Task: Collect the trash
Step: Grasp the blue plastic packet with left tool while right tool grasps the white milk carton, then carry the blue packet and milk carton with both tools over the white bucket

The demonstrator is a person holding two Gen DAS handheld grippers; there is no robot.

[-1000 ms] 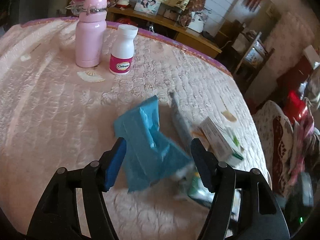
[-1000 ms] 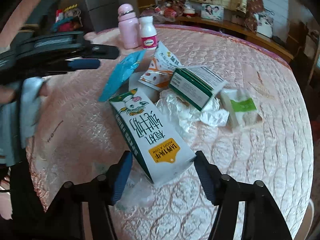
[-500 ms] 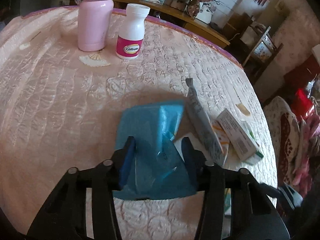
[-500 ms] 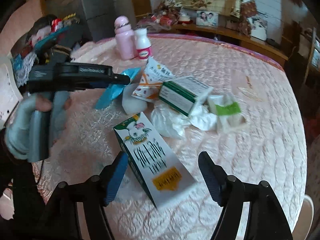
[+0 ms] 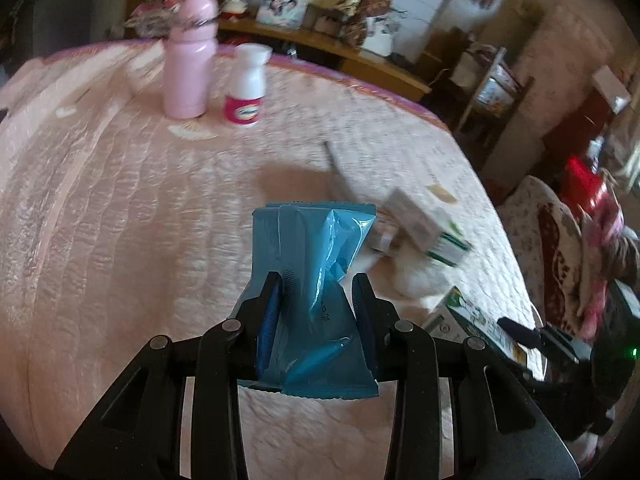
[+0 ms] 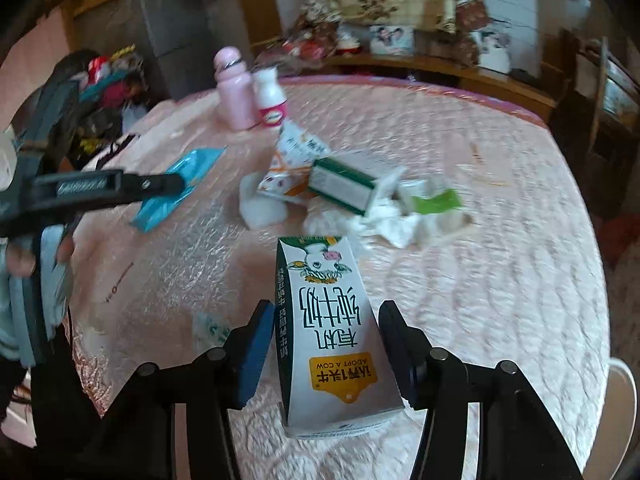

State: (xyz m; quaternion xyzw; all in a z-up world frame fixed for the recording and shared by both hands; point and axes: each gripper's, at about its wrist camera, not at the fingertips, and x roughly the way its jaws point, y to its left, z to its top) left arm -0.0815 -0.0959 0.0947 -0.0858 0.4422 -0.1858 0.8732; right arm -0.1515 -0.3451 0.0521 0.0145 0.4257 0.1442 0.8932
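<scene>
Two claws work over a round tabletop (image 6: 500, 280) covered in a pink quilted cloth. The left claw (image 5: 318, 280) has a blue plastic wrapper (image 5: 316, 276) between its fingers; its jaws are closing and the blue pads press the wrapper from both sides, so the wrapper is pinched and stands up off the cloth. From the right wrist view the same wrapper (image 6: 180, 188) juts forward and down from the left claw's tip (image 6: 182, 184), with a person's hand (image 6: 24, 256) on the handle at the left edge.

The right claw (image 6: 326, 312) straddles a milk carton (image 6: 324, 320) printed with a cow and a yellow label. Its jaws are closing too — the left pad sits just beside the carton's dark green side, while the right pad shows a sliver of gap, so the carton is between the fingers but not clearly clamped.

Beyond the carton lies the loose pile: a white and orange snack pouch (image 6: 296, 160), a green and white box (image 6: 344, 184), crumpled white tissue (image 6: 384, 220) and a pack with a green stripe (image 6: 432, 204), all touching or just beside each other. At the far rim a pink bottle (image 6: 234, 92) stands upright with a white pill bottle (image 6: 271, 96) just beside it — both well apart from the trash.
</scene>
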